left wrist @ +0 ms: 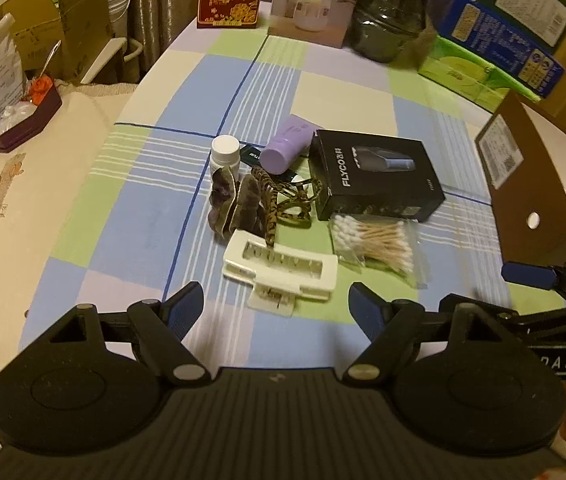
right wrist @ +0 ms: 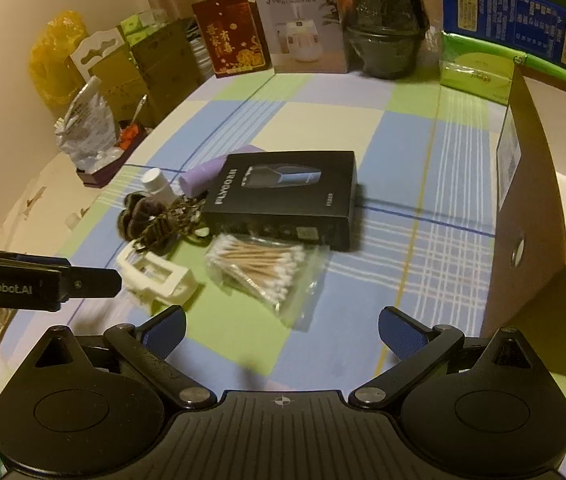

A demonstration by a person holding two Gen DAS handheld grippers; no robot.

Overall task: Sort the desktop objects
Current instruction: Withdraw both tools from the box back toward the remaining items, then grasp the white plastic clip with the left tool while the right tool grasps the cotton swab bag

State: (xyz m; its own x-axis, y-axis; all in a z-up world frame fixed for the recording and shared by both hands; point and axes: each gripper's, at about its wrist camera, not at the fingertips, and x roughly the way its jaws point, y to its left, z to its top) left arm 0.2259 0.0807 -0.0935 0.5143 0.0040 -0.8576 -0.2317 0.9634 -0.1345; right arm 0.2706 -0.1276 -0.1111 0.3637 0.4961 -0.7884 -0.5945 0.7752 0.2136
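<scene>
From the left wrist, our left hand-held gripper [left wrist: 277, 310] hangs wide and empty just short of the cream hair claw clip [left wrist: 281, 270], the nearest thing in the pile on the checked counter [left wrist: 363, 96]. Behind it sit a leopard-print clip [left wrist: 287, 200], a dark velvet bow [left wrist: 235, 202], a white pill bottle [left wrist: 225, 156], a lilac tube [left wrist: 286, 150], the black FLYCO box [left wrist: 377, 176] and a bag of cotton swabs [left wrist: 375, 242]. We judge nothing is picked yet; the next move calls for closing in on the cream clip squarely.

Over to the right wrist: our right hand-held gripper [right wrist: 281, 330] is wide too, holding nothing, near the swabs, with the brown cardboard box [right wrist: 535, 240] beside it, likely the bin. Its inside is cut off, and a dark item under the lilac tube is mostly hidden; we cannot name it.
</scene>
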